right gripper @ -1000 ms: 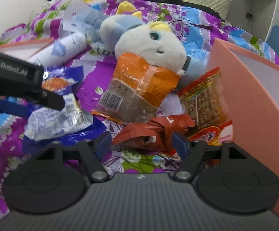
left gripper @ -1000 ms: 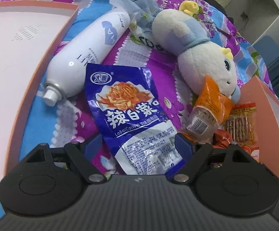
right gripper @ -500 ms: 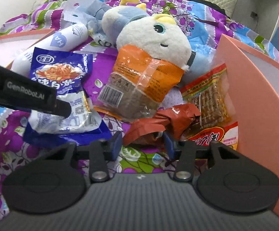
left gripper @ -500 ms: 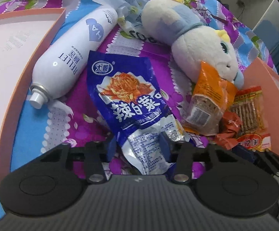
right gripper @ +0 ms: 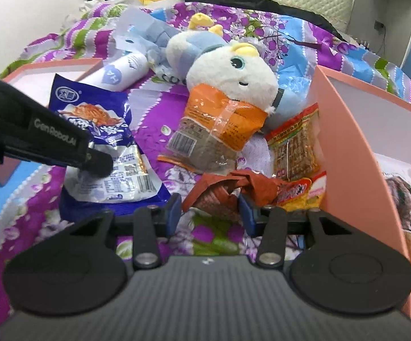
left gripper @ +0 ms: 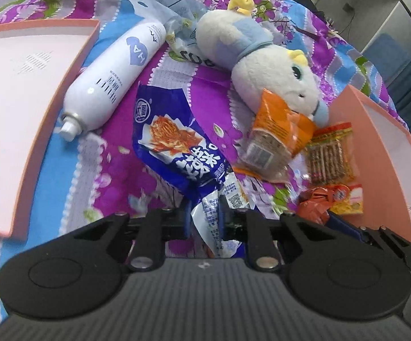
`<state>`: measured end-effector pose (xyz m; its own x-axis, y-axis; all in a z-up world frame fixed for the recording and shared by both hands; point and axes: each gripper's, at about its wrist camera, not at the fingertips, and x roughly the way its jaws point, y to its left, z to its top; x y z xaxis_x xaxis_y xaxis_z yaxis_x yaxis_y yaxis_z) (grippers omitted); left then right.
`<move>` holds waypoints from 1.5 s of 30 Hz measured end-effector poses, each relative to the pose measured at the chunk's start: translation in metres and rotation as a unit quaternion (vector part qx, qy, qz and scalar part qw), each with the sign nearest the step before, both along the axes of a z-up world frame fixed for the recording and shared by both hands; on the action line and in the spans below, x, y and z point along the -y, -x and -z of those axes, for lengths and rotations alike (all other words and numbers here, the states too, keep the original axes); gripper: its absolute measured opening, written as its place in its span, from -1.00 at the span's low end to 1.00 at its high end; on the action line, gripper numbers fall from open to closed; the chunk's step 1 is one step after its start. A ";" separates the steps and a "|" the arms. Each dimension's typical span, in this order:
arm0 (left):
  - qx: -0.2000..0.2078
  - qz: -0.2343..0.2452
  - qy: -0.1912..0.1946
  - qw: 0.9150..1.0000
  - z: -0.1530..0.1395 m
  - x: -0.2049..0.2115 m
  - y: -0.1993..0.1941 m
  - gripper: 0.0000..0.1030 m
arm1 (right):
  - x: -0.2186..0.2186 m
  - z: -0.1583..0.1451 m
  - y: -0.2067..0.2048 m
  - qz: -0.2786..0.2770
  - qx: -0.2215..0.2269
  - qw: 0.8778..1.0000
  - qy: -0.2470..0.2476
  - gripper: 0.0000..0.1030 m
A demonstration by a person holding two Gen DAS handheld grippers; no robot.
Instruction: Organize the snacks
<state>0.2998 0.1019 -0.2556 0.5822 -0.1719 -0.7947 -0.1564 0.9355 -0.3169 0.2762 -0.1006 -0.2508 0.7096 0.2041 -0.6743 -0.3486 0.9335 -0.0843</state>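
Both grippers have just closed — the left gripper now pinches the blue pickled-cabbage packet, the right gripper clenches the crumpled red-brown wrapper, lifting off the bed beside the pink box — 2 snacks ready for boxing.

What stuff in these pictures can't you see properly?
- Pink box, right wrist view: its near wall hides most of what lies inside.
- Blue packet, left wrist view: the left gripper covers its lower end.
- Red wrapper, right wrist view: crumpled, so its label is unreadable.
- Plush toy, both views: the orange packet leans on it and covers its lower part.
- White bottle, left wrist view: print too blurred to read.
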 end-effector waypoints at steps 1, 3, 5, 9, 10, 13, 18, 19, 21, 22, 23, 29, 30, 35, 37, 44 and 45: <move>0.000 0.003 0.000 1.000 -0.003 0.002 0.007 -0.61 | 0.001 -0.002 0.005 -0.002 0.000 1.000 -0.001 -0.09; 0.002 0.007 -0.006 1.000 -0.009 0.006 0.021 -0.61 | 0.004 -0.007 0.017 -0.006 -0.002 1.000 -0.003 -0.09; 0.002 0.007 -0.006 1.000 -0.015 0.009 0.036 -0.61 | 0.008 -0.010 0.029 -0.010 -0.004 1.000 -0.004 -0.09; 0.000 0.009 -0.008 1.000 -0.023 0.015 0.068 -0.61 | 0.016 -0.016 0.059 -0.028 -0.015 0.999 -0.005 -0.10; -0.002 0.011 -0.008 1.000 -0.024 0.017 0.076 -0.61 | 0.018 -0.016 0.067 -0.032 -0.018 0.999 -0.005 -0.10; -0.007 0.010 -0.009 1.000 -0.026 0.022 0.101 -0.61 | 0.023 -0.016 0.091 -0.049 -0.023 0.999 0.005 -0.10; -0.014 0.007 -0.008 1.000 -0.027 0.028 0.136 -0.61 | 0.033 -0.014 0.125 -0.060 -0.038 0.997 0.002 -0.10; -0.016 0.007 -0.008 1.000 -0.026 0.029 0.141 -0.61 | 0.036 -0.013 0.129 -0.059 -0.040 0.997 -0.001 -0.10; -0.018 0.007 -0.009 1.000 -0.025 0.032 0.149 -0.61 | 0.042 -0.009 0.136 -0.052 -0.045 0.998 -0.008 -0.10; -0.020 0.008 -0.010 1.000 -0.025 0.034 0.151 -0.61 | 0.044 -0.008 0.137 -0.049 -0.050 0.997 -0.013 -0.10; -0.021 0.008 -0.010 1.000 -0.024 0.035 0.153 -0.61 | 0.047 -0.006 0.139 -0.044 -0.055 0.997 -0.021 -0.09; -0.023 0.009 -0.012 1.000 -0.027 0.039 0.158 -0.61 | 0.064 -0.003 0.139 -0.004 -0.079 0.993 -0.084 0.01; -0.023 0.009 -0.014 1.000 -0.028 0.039 0.158 -0.61 | 0.065 -0.002 0.138 0.002 -0.084 0.992 -0.096 0.21; -0.022 0.005 -0.019 1.000 -0.030 0.035 0.155 -0.61 | 0.076 0.004 0.128 0.056 -0.108 0.977 -0.175 0.62; -0.022 0.002 -0.021 1.000 -0.029 0.032 0.154 -0.61 | 0.080 0.008 0.123 0.078 -0.118 0.968 -0.207 0.62; -0.029 -0.008 -0.018 0.999 -0.021 0.022 0.151 -0.61 | 0.085 0.012 0.118 0.117 -0.115 0.948 -0.274 0.62; -0.031 -0.008 -0.018 0.999 -0.019 0.021 0.150 -0.61 | 0.086 0.013 0.117 0.122 -0.113 0.946 -0.279 0.64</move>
